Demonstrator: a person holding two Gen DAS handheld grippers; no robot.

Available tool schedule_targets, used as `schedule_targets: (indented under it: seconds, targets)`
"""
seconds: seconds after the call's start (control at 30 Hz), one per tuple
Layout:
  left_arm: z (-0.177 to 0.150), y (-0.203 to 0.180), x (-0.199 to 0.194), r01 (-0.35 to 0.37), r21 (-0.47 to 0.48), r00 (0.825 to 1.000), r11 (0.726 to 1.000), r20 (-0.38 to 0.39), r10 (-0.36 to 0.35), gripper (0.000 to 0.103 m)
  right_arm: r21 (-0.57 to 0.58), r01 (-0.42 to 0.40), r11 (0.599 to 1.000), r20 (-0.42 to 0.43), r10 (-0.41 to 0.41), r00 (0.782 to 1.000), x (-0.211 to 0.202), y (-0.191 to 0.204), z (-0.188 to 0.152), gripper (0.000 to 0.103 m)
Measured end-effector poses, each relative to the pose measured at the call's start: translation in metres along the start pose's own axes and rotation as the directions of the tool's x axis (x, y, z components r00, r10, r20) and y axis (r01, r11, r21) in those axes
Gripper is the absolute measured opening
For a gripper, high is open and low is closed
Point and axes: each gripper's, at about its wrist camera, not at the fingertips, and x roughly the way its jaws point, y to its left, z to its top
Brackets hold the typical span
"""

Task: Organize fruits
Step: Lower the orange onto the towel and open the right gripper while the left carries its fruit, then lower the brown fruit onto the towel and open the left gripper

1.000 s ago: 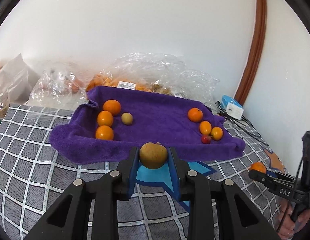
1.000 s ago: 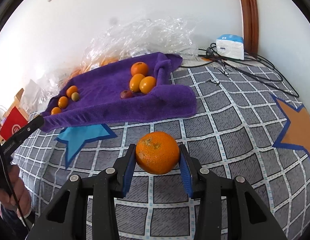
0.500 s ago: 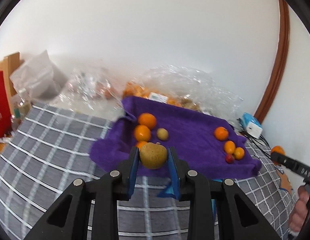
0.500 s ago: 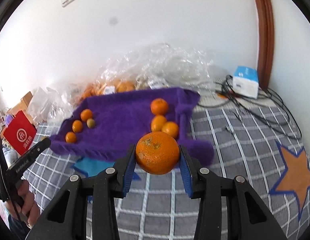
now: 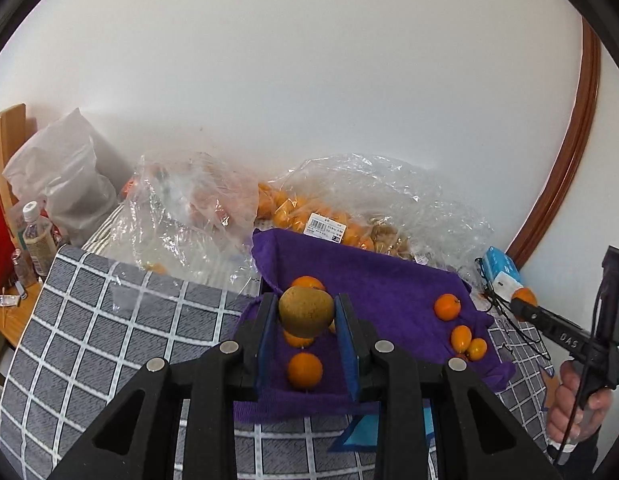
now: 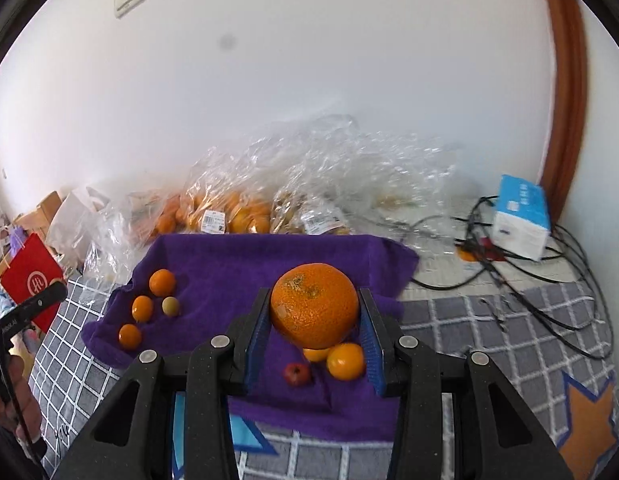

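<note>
My left gripper [image 5: 306, 312] is shut on a brownish-green round fruit [image 5: 306, 310] and holds it above the left group of oranges [image 5: 304, 370] on the purple towel [image 5: 373, 280]. My right gripper [image 6: 314, 312] is shut on a large orange [image 6: 314, 310] above the towel's [image 6: 245, 264] right group: two small oranges [image 6: 345, 361] and a small red fruit [image 6: 296, 373]. The left group in the right wrist view holds three oranges [image 6: 162, 282] and a small green fruit [image 6: 170, 305]. The right gripper also shows at the left wrist view's right edge [image 5: 523, 306].
Clear plastic bags of oranges [image 5: 309, 216] lie behind the towel against the wall. A blue-white box [image 6: 519, 222] and black cables [image 6: 521, 280] lie at the right. A bottle [image 5: 35, 232], a white bag [image 5: 65, 184] and a red bag [image 6: 33, 280] stand at the left. The bedcover is grey checked [image 5: 109, 320].
Both grippers have moved forward and up over the purple towel, each still holding its fruit. The towel and its fruit groups now lie right under the fingers.
</note>
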Motion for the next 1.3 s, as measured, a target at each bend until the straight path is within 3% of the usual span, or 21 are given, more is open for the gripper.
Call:
schedule_targets:
  seconds: [0.13, 0.27, 0.43, 0.57, 0.77, 0.9, 1.07, 1.3]
  targets:
    - [0.003, 0.002, 0.024, -0.008, 0.009, 0.999, 1.0, -0.039, 0.008, 0.028, -0.067, 0.007, 0.998, -0.071, -0.011, 0.997, 0.045, 0.014, -0.001, 0.041]
    - [0.002, 0.008, 0.046, 0.011, -0.003, 0.996, 1.0, -0.094, -0.012, 0.028, -0.063, -0.013, 0.998, -0.168, 0.002, 0.986, 0.088, 0.02, -0.008, 0.041]
    - [0.0, 0.011, 0.066, 0.046, 0.001, 0.985, 0.999, -0.165, -0.045, 0.028, -0.152, 0.04, 0.988, -0.187, -0.069, 0.98, 0.107, 0.035, -0.017, 0.041]
    - [-0.004, 0.005, 0.075, 0.091, 0.003, 0.974, 0.996, -0.209, -0.089, 0.028, -0.189, 0.051, 0.981, -0.174, -0.085, 0.981, 0.108, 0.038, -0.02, 0.041]
    - [-0.014, -0.016, 0.088, 0.091, 0.061, 0.962, 0.994, -0.264, -0.072, 0.028, -0.182, 0.044, 0.982, -0.175, -0.077, 0.982, 0.097, 0.033, -0.019, 0.044]
    - [-0.015, -0.03, 0.096, 0.062, 0.108, 0.958, 0.992, -0.284, -0.029, 0.028, -0.157, 0.046, 0.987, -0.123, -0.065, 0.99, 0.066, 0.023, -0.017, 0.056]
    - [-0.018, -0.041, 0.108, 0.027, 0.14, 0.95, 0.99, -0.311, 0.018, 0.028, -0.093, 0.039, 0.995, -0.074, -0.046, 0.996, 0.032, 0.001, -0.028, 0.057]
    - [-0.026, -0.048, 0.122, -0.047, 0.195, 0.937, 0.98, -0.332, 0.111, 0.028, 0.001, 0.028, 1.0, -0.097, -0.028, 0.995, 0.036, -0.023, -0.031, 0.057]
